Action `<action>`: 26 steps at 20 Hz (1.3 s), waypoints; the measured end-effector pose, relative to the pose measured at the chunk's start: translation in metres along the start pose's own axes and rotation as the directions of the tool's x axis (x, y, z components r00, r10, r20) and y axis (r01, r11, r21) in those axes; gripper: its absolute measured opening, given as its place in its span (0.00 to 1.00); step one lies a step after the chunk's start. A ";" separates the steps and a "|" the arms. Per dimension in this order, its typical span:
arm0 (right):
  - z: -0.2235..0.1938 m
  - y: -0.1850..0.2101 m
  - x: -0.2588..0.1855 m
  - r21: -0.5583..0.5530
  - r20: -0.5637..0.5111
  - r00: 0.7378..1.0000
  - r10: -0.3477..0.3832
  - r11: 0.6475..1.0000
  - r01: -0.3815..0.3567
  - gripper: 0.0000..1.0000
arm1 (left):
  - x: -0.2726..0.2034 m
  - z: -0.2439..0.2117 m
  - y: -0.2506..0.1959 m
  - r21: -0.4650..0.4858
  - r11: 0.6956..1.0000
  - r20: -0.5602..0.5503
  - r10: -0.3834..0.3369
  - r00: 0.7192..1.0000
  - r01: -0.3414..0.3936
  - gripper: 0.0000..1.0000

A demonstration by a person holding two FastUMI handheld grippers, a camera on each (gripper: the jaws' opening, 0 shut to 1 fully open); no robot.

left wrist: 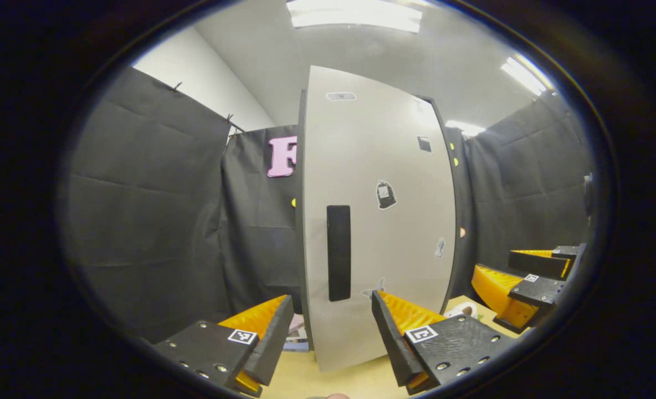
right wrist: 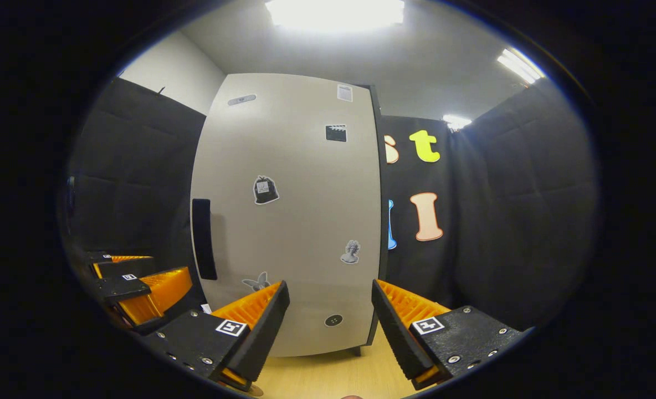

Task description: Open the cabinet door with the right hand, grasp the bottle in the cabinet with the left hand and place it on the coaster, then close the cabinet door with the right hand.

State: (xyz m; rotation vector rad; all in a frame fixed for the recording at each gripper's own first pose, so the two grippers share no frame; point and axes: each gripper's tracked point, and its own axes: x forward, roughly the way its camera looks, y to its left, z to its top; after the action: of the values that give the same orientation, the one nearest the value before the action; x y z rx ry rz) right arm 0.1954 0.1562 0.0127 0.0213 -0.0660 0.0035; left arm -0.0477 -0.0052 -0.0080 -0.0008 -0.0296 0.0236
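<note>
A: left gripper view, what've we got?
B: left gripper [left wrist: 332, 321] spread wide, nothing in it, facing the shut cabinet door [left wrist: 378, 221]; its dark handle [left wrist: 338, 252] sits right above the gap. Right gripper [left wrist: 519, 288] is off to the side over the table [left wrist: 333, 379].

A: right gripper view?
B: its fingers gape wide too, holding nothing, door closed ahead, stickers [right wrist: 265, 190] on it. Bottle's hidden.

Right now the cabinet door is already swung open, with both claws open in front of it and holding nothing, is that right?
Not quite. The cabinet door is shut, its dark handle untouched, as the right gripper view shows. The rest holds: the right claw and the left claw are both open in front of it, holding nothing.
</note>
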 end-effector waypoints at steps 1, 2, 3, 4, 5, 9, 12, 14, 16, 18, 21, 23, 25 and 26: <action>0.000 -0.001 -0.001 0.005 -0.003 1.000 -0.007 1.000 0.007 0.93 | 0.001 0.000 -0.001 0.003 1.000 -0.002 -0.001 1.000 0.001 0.86; -0.002 -0.002 -0.003 0.004 -0.010 1.000 -0.011 1.000 0.011 0.93 | 0.001 -0.002 -0.003 0.008 1.000 -0.010 -0.002 1.000 0.002 0.86; -0.007 -0.005 -0.008 0.002 -0.021 1.000 -0.012 1.000 0.012 0.93 | 0.001 -0.003 -0.004 0.014 1.000 -0.014 -0.002 1.000 0.002 0.86; -0.009 -0.005 -0.006 0.000 -0.033 0.999 -0.012 1.000 0.012 0.92 | 0.001 -0.002 -0.005 0.016 1.000 -0.011 -0.004 1.000 0.004 0.81; -0.011 -0.004 -0.007 0.003 -0.039 0.999 -0.005 1.000 0.005 0.93 | 0.000 -0.002 -0.007 0.014 1.000 -0.010 -0.008 1.000 0.008 0.82; -0.009 -0.004 -0.011 0.003 -0.029 1.000 0.002 1.000 -0.002 0.92 | 0.000 -0.003 -0.012 -0.012 1.000 0.000 -0.019 1.000 0.019 0.81; -0.010 -0.005 -0.014 -0.009 -0.029 1.000 0.009 1.000 -0.009 0.92 | -0.001 0.005 -0.015 -0.025 0.999 0.019 -0.033 0.999 0.034 0.81; -0.009 -0.006 -0.015 -0.004 -0.028 1.000 0.014 1.000 -0.014 0.92 | -0.003 0.006 -0.020 -0.020 0.999 0.027 -0.047 0.999 0.047 0.81; -0.008 -0.007 -0.015 -0.003 -0.025 1.000 0.016 1.000 -0.016 0.92 | -0.005 0.008 -0.024 -0.017 0.998 0.031 -0.057 0.998 0.057 0.81; -0.008 -0.009 -0.016 -0.003 -0.026 0.999 0.020 1.000 -0.020 0.92 | -0.006 0.004 -0.023 -0.011 0.998 0.025 -0.054 0.998 0.054 0.85; -0.008 -0.010 -0.017 -0.002 -0.027 0.999 0.023 1.000 -0.023 0.92 | -0.004 0.002 -0.021 -0.014 0.999 0.019 -0.051 0.999 0.051 0.86; -0.009 -0.012 -0.017 -0.004 -0.028 0.999 0.023 1.000 -0.023 0.92 | -0.002 0.001 -0.017 -0.011 0.999 0.017 -0.038 0.999 0.039 0.81; -0.011 -0.013 -0.018 0.000 -0.033 0.999 0.024 1.000 -0.024 0.92 | 0.000 -0.003 -0.015 -0.015 1.000 0.001 -0.023 1.000 0.023 0.85; -0.012 -0.014 -0.019 0.001 -0.037 0.999 0.022 1.000 -0.022 0.92 | 0.000 -0.005 -0.016 -0.030 0.999 -0.004 -0.024 1.000 0.024 0.81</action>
State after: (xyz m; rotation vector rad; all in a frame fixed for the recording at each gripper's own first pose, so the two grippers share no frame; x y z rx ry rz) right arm 0.1775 0.1428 -0.0012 0.0212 -0.0294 0.0261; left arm -0.0473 -0.0209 -0.0126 -0.0306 -0.0256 -0.0008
